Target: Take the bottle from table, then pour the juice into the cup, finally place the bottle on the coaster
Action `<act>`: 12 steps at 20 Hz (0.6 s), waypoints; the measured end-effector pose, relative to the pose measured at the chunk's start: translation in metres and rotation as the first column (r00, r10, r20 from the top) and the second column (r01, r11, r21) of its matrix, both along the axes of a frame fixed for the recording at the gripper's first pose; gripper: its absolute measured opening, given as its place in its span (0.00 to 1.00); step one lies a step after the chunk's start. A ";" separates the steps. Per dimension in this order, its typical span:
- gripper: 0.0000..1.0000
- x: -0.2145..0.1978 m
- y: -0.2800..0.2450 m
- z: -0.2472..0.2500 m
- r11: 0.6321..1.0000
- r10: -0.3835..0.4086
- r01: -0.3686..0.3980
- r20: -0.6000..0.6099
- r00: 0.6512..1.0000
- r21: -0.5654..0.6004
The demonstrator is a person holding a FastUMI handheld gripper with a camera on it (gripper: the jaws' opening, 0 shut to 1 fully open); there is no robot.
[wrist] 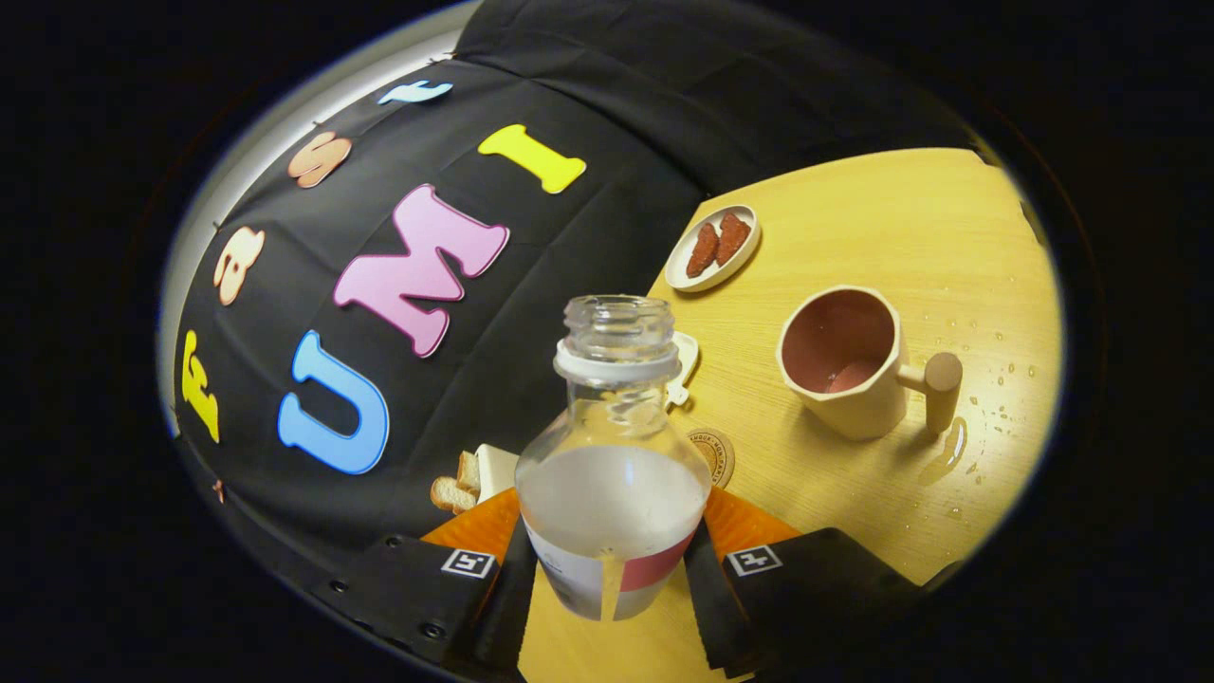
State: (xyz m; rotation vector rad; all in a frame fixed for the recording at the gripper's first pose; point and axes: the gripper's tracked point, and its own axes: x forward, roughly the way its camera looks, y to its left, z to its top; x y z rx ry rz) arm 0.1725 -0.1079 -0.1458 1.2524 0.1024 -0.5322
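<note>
The claw (612,569) grips 1 clear bottle (613,455) at its lower body, both fingers pressed to its sides across the label band. The bottle sits between the fingers, uncapped and about half full of pale juice; the whole view is tilted. It looks light but smooth and likely slippery, so the wide lower body seems the surest place to hold. Beyond the fingers and to the right stands 1 cup (849,375) with a peg handle, a little liquid in its bottom. 1 round coaster (716,455) lies just behind the bottle on the table (882,237). Farther off rests 1 plate (713,247) holding 2 reddish pieces. Droplets dot the wood past the cup.
</note>
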 end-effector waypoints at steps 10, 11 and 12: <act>0.73 0.012 -0.016 -0.034 0.936 -0.051 0.049 -0.003 0.999 0.349; 0.73 0.013 -0.015 -0.037 0.923 -0.057 0.052 0.001 0.998 0.381; 0.73 0.015 -0.017 -0.040 0.911 -0.063 0.057 0.000 0.998 0.409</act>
